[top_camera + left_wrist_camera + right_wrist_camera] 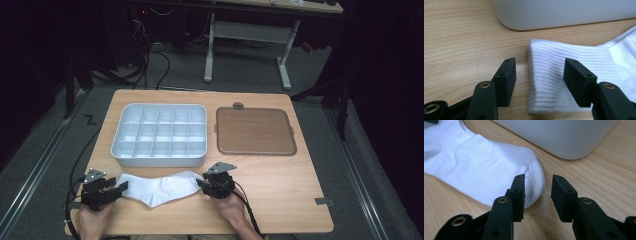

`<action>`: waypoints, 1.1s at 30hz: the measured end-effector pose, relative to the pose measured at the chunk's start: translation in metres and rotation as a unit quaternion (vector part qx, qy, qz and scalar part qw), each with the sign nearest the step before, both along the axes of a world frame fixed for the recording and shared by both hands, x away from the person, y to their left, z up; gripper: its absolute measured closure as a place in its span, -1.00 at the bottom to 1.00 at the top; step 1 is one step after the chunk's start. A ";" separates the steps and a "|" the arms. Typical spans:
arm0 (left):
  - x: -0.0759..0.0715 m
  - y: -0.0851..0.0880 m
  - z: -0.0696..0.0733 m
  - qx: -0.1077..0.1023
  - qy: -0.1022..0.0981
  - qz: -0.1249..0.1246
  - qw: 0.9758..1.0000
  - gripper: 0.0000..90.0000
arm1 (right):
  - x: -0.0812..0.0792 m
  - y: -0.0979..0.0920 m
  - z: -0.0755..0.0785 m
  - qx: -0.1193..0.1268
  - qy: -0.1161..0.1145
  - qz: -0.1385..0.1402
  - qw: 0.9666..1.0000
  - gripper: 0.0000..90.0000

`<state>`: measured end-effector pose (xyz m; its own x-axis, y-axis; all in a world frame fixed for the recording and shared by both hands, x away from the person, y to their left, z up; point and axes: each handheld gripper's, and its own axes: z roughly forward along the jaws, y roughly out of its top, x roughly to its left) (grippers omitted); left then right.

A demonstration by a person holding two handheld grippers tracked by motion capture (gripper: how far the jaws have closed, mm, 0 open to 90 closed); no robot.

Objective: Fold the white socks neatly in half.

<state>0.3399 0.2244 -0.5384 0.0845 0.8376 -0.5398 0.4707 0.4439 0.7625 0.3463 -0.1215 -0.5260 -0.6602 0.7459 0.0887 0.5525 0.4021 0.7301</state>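
Observation:
A white sock (160, 187) lies flat on the wooden table (280, 195), just in front of a white compartment tray (116, 145). My left gripper (122, 189) is at the sock's ribbed cuff (554, 65). It is open (539, 75), with one jaw over bare wood and the other over the cloth, and the cuff edge lies between them untouched. My right gripper (200, 181) is at the sock's toe (481, 167). It is open too (537, 192), with the toe's tip just inside the gap and free space on the far side.
The tray's rounded corner (564, 12) stands close beyond the left jaws, and its other corner (564, 135) close beyond the right jaws. A brown flat lid (255, 131) lies to the right of the tray. Cables trail off the table's near edge.

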 end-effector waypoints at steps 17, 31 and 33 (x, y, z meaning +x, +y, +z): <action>-0.001 -0.007 0.000 0.004 -0.001 -0.017 1.000 0.55 | -0.001 -0.001 -0.001 -0.010 0.013 0.016 1.000 0.92; -0.002 -0.028 0.005 -0.015 -0.002 -0.056 0.998 0.77 | -0.008 -0.024 0.003 -0.014 0.006 -0.005 1.000 0.93; -0.002 -0.032 0.005 -0.016 -0.003 -0.062 0.998 0.77 | -0.009 -0.029 0.003 -0.015 0.004 -0.007 1.000 0.93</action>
